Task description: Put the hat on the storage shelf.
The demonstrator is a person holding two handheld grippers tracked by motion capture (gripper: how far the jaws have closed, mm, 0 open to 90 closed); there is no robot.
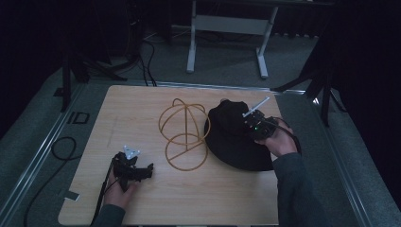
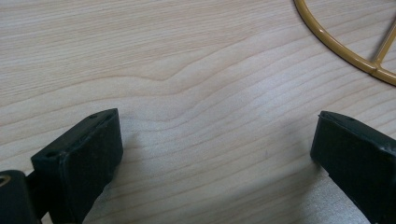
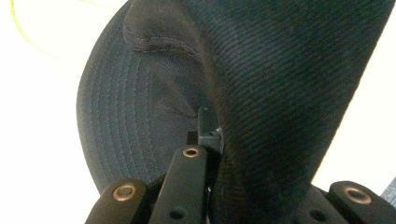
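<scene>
Pinching a fold of dark ribbed fabric, the right gripper [image 1: 249, 124] has its fingers [image 3: 208, 128] clamped tight on the black hat [image 1: 234, 137], which sits on the right side of the pale wood-grain surface [image 1: 142, 203]. Up close in the right gripper view the hat [image 3: 261, 93] looks like a soft bucket style: a wide brim with rows of circular stitching, a seam around the crown, and a thick twill-ish weave bunched up between the fingers. Just left of the hat is a gold wire stand [image 1: 183, 135], made of thin round hoops and arcs forming a dome shape over a ring base; its edge touches or nearly touches the brim, can't quite tell. The left gripper [image 1: 144, 171] rests low on the near-left part of the surface, well apart from the hat, fingers [image 2: 84, 158] spread wide with nothing but bare wood between them. A curve of the stand [image 2: 345, 51] peeks into the corner of the left gripper view.
</scene>
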